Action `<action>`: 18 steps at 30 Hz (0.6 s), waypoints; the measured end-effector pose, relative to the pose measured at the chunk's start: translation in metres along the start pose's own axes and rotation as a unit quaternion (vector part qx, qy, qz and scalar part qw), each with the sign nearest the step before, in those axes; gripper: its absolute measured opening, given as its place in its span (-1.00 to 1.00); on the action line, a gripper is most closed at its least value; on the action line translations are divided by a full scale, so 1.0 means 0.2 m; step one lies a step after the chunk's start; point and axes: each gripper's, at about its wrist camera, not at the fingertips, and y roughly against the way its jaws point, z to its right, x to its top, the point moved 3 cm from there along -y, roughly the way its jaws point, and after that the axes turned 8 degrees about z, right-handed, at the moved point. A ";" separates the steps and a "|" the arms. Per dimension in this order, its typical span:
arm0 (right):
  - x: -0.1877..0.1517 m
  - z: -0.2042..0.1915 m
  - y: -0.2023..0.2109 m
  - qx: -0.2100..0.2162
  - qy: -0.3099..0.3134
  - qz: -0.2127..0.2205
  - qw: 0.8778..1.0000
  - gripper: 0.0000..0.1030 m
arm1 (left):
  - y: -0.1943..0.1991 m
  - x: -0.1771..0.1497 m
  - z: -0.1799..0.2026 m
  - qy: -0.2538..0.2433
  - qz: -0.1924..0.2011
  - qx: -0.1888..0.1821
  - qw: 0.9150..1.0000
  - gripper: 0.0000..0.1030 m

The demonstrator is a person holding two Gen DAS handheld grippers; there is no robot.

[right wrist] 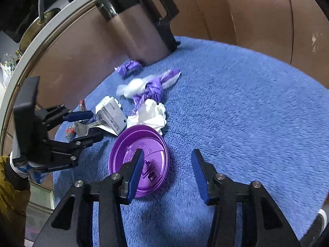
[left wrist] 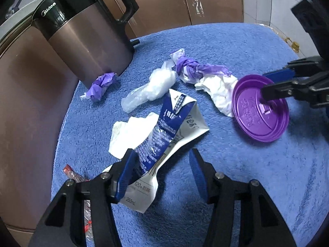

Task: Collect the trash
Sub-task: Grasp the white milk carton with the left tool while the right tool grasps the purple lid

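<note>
Blue towel (right wrist: 246, 103) edge-to-edge, purple lid (right wrist: 139, 164) near open right side

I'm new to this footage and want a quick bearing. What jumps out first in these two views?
A blue fleece mat littered with trash: a flattened blue-and-white drink carton lies between the open fingers of the left gripper, and a purple cup lid sits under the right gripper, one finger over it. Behind stands a brown Midea jug, with crumpled tissue mid-mat.
</note>
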 end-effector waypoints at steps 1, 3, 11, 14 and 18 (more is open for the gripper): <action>0.00 0.00 -0.01 -0.002 0.002 -0.002 1.000 -0.17 | -0.01 0.00 0.01 -0.007 -0.002 0.007 1.000 0.01; 0.00 -0.01 -0.02 -0.004 0.009 0.001 1.000 -0.31 | -0.04 0.01 0.01 -0.014 -0.007 0.026 1.000 -0.02; -0.03 -0.02 -0.02 -0.005 0.013 0.002 1.000 -0.87 | -0.03 0.03 -0.05 0.032 0.005 0.045 0.998 -0.53; -0.03 -0.02 0.02 -0.004 0.012 0.012 1.000 -0.91 | 0.03 0.02 -0.04 0.048 0.016 0.043 0.998 -0.53; -0.04 -0.04 0.09 0.003 0.010 0.024 1.000 -0.91 | 0.14 -0.01 -0.01 0.067 0.030 0.037 0.997 -0.53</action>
